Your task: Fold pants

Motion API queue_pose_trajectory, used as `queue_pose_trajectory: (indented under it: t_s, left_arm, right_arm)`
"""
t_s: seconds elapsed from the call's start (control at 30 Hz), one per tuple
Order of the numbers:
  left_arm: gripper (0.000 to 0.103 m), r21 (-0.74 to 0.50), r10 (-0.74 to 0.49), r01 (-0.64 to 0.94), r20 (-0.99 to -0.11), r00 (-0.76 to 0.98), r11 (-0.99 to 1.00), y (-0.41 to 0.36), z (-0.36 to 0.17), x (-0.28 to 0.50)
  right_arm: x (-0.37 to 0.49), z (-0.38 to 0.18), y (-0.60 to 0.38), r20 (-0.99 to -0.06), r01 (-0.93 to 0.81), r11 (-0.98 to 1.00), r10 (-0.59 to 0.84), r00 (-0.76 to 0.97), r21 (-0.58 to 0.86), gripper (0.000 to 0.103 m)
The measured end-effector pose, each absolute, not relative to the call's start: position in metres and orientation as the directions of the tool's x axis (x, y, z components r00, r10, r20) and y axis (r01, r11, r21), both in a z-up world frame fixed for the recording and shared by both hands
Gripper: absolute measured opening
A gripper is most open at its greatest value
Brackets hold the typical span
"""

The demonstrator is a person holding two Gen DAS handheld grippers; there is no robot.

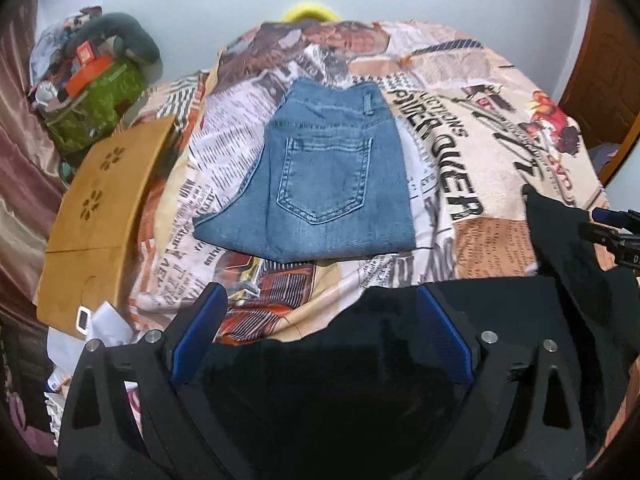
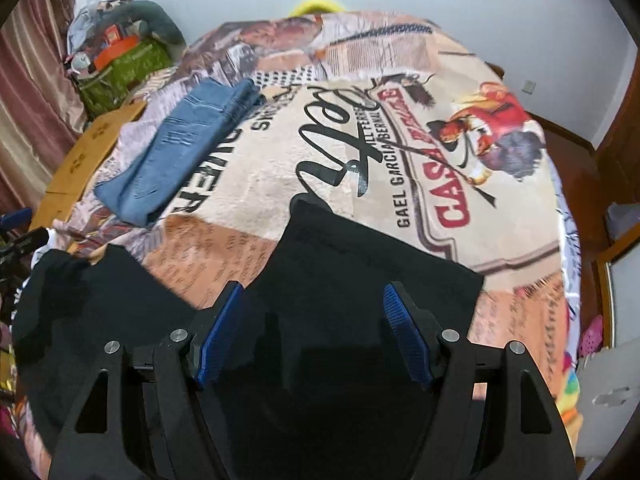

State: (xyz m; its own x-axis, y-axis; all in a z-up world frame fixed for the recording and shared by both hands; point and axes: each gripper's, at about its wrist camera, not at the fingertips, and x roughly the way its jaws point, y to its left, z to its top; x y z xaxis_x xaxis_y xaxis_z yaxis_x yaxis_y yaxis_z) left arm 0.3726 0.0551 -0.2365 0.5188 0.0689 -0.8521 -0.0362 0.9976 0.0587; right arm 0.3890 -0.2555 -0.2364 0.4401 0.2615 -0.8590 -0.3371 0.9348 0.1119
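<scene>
Jaws apart; two pants: black pants point(image 2: 360, 264), folded jeans point(image 1: 320, 176).

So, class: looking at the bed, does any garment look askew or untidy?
The black pants lie rumpled at the near edge of the printed bedspread, not yet folded. The folded blue jeans lie flat and neat. Nothing looks damaged.

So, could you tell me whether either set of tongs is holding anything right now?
No; the left tongs and right tongs stand open above the black pants.
</scene>
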Motion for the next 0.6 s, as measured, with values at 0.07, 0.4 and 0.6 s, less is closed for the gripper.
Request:
queue_pose_trajectory:
  t_s: [0.07, 0.4, 0.6]
  left_arm:
    - [0.096, 0.062, 0.076, -0.045, -0.863, 0.5, 0.997, 0.056, -0.247, 0.381]
    - [0.096, 0.062, 0.074, -0.043, -0.896, 0.439, 0.997, 0.056, -0.278, 0.396]
    - [0.096, 0.062, 0.071, -0.033, -0.906, 0.417, 0.997, 0.05, -0.285, 0.396]
  right_arm:
    - [0.402, -0.242, -0.253, -0.863, -0.338, 0.934, 0.265, 0.431, 0.118, 0.068]
    - [0.447, -0.281, -0.241, -0.881, -0.28, 0.94, 0.291, 0.373, 0.193, 0.051]
    - [0.443, -0.284, -0.239, -0.869, -0.284, 0.942, 0.287, 0.403, 0.18, 0.019]
